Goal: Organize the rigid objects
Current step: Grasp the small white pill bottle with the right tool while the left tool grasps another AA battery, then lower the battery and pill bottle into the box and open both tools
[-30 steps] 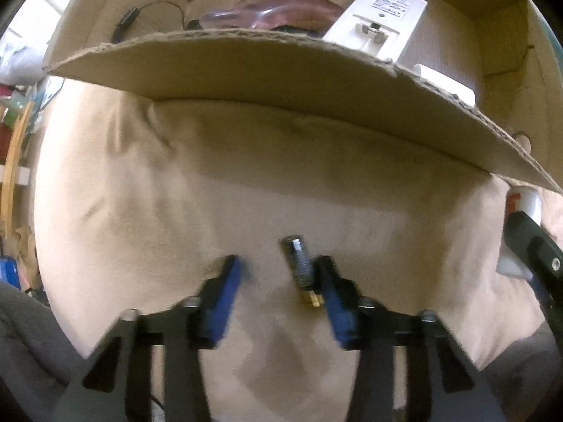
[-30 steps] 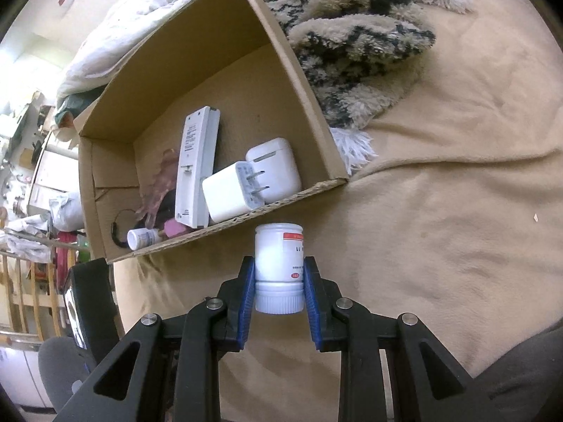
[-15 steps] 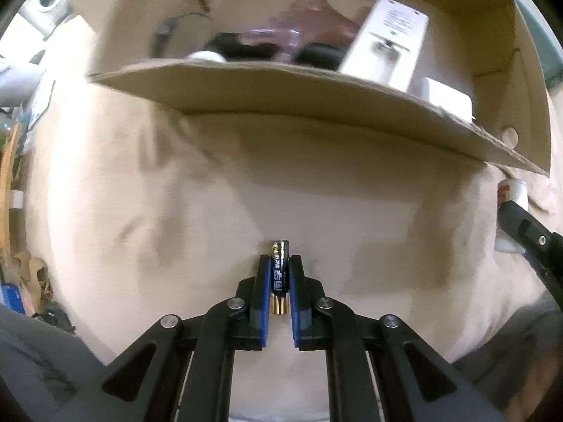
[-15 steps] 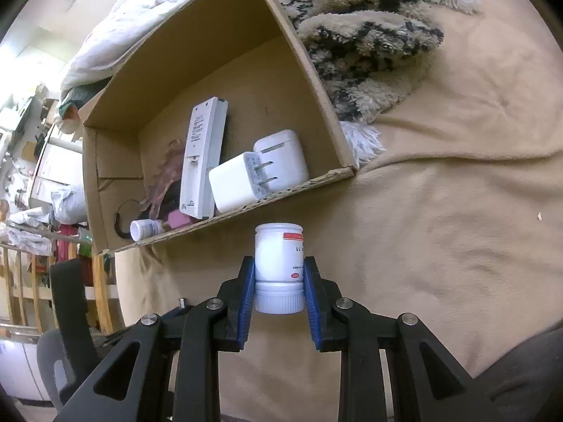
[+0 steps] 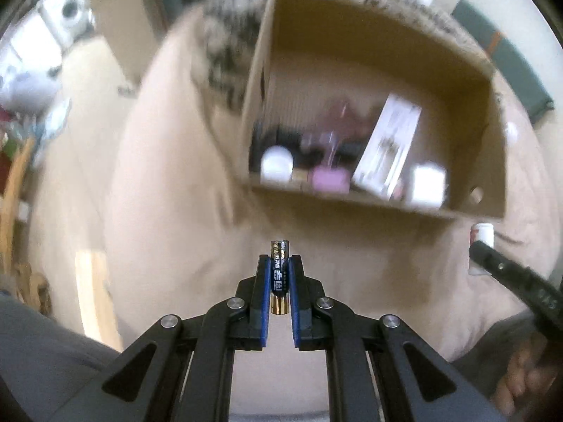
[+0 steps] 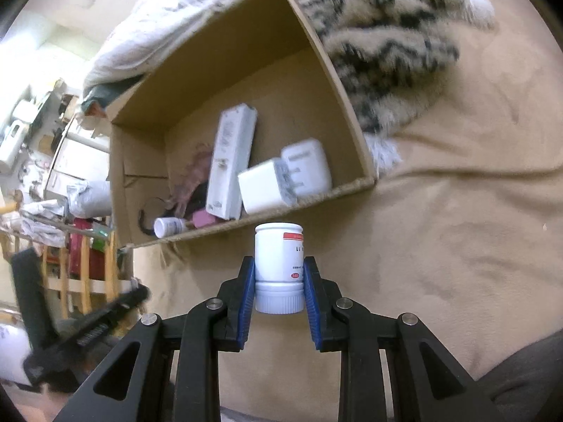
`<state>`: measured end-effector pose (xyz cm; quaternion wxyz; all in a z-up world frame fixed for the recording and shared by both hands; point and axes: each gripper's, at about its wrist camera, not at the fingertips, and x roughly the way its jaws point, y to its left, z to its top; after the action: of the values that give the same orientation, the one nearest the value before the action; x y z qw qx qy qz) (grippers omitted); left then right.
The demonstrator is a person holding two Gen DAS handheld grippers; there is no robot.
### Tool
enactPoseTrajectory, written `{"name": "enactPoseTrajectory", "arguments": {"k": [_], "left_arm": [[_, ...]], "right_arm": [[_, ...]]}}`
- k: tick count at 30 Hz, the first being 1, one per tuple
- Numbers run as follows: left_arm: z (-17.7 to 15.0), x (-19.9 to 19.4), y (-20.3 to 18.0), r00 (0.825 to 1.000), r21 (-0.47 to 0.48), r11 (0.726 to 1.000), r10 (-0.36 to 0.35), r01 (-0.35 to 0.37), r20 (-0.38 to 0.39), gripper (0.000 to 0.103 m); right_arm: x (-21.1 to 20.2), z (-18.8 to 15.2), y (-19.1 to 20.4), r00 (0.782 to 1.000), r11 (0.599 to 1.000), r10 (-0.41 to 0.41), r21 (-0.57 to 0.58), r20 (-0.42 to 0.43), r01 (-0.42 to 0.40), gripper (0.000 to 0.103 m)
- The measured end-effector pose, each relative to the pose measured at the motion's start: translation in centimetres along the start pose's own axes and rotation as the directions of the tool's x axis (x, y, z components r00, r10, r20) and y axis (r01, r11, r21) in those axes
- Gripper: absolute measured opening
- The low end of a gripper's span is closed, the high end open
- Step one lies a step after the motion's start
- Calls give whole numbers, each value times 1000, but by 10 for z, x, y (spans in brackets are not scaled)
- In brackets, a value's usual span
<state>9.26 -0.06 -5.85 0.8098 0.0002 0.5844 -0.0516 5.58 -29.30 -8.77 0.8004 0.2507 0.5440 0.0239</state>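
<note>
Left gripper (image 5: 279,270) is pinching a battery (image 5: 279,274) between its blue fingers (image 5: 264,281), fingers nearly together, battery standing along the fingers with its gold end toward the wrist and its dark end sticking out past the tips. It is hanging over the tan blanket (image 5: 169,211), just near of the box (image 5: 492,140). Left view is blurring badly.

Right gripper (image 6: 279,281) is clamping a white bottle (image 6: 279,263), fingers (image 6: 246,288) at a narrow gap, pressing on both sides of its body just above the ribbed cap; cap is pointing toward the wrist, red-striped label facing right. Bottle is sitting just near of the box's near wall, over the blanket.

Box is lying open on the blanket, a fuzzy patterned throw (image 6: 387,45) lying against its right wall. Inside:
- white remote (image 6: 230,161) lying lengthwise, middle
- two white chargers (image 6: 285,179) touching, near-right corner, one showing prongs
- small white vial (image 6: 169,227) on its side, near-left
- pink block (image 6: 204,218) just beside the vial
- pinkish clear wrapper (image 6: 193,172) left of the remote
- black cable (image 6: 144,218) at the left wall

In the left view the bottle is showing at the right edge behind a black finger. In the right view the left gripper's black frame is showing blurred at lower left. Cluttered shelves (image 6: 52,161) are sitting far left. A hand (image 5: 520,379) is showing at the lower right of the left view.
</note>
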Motion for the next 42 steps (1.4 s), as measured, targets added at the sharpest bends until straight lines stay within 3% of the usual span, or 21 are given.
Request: {"name": "enactPoseTrajectory", "arguments": {"k": [4,11,16,25,33,36,42], "left_arm": [[15,-32,-1,993,31,999,19,-23,116,9],[45,-38,-19,982,8,1000,15,-17,189,9],[64,-28,-30,977,13,1000,-1,-2,211,9],[93,-16,-60,966,88,996,-19,-4,260,9],[103,16,-67,956,130,991,-47,9,288,9],[102,32,-67,963,135,990,-70,36,259,9],[100,51,-69,973,120,993,-42,14,227,9]], "right_arm": [[-16,5,10,998,998,-2,-67,59,6,28],[-40,25,25,984,986,25,-164,178,4,28],[-36,47,23,980,986,10,-168,201,24,28],[-8,79,18,986,985,-38,-161,164,64,28],[16,75,27,994,980,-38,-188,102,57,28],[21,72,29,995,979,-43,-196,90,60,28],[33,73,26,995,981,-77,-172,57,85,28]]}}
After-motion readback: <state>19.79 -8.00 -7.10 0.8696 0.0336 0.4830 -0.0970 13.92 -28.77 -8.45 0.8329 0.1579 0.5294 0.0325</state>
